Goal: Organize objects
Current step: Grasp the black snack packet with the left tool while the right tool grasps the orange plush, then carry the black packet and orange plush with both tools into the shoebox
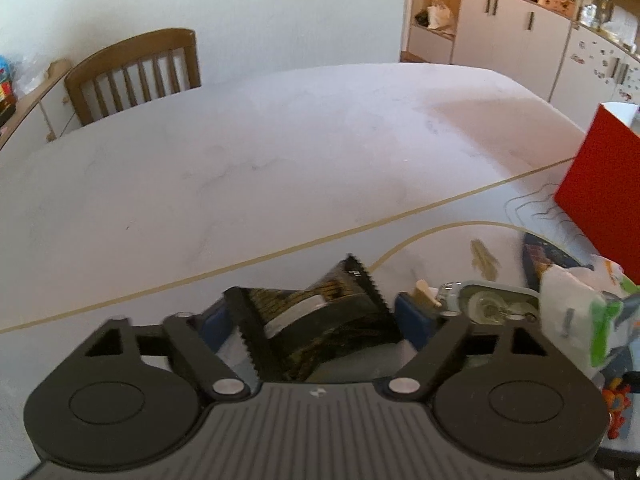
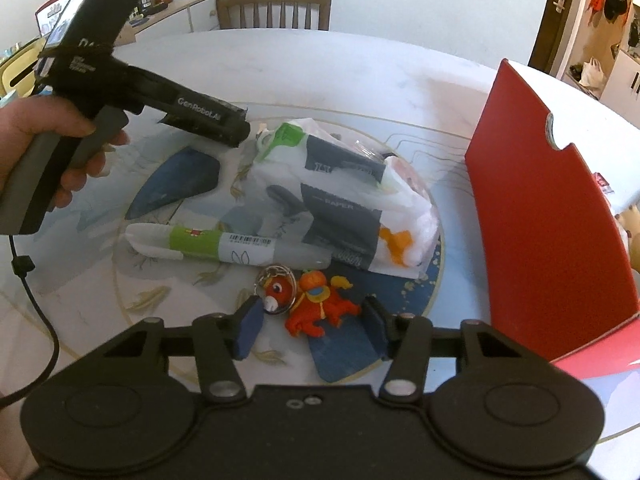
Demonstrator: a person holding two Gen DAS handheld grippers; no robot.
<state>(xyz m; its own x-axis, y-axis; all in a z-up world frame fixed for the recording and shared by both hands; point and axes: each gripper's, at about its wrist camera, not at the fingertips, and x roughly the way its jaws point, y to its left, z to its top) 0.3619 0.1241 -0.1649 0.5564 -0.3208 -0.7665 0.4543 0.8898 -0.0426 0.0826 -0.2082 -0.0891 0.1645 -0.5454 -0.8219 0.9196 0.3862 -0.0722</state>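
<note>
place: home dining room | cues: wooden chair [image 1: 136,74], white cupboards [image 1: 512,28], magnet-covered fridge [image 1: 596,68]

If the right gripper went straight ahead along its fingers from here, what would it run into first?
Most likely the orange toy keychain, which lies between the open fingers of the right gripper. Beyond it lie the green-labelled tube and the white paper bag. Height above the table is unclear, so it might pass over.
</note>
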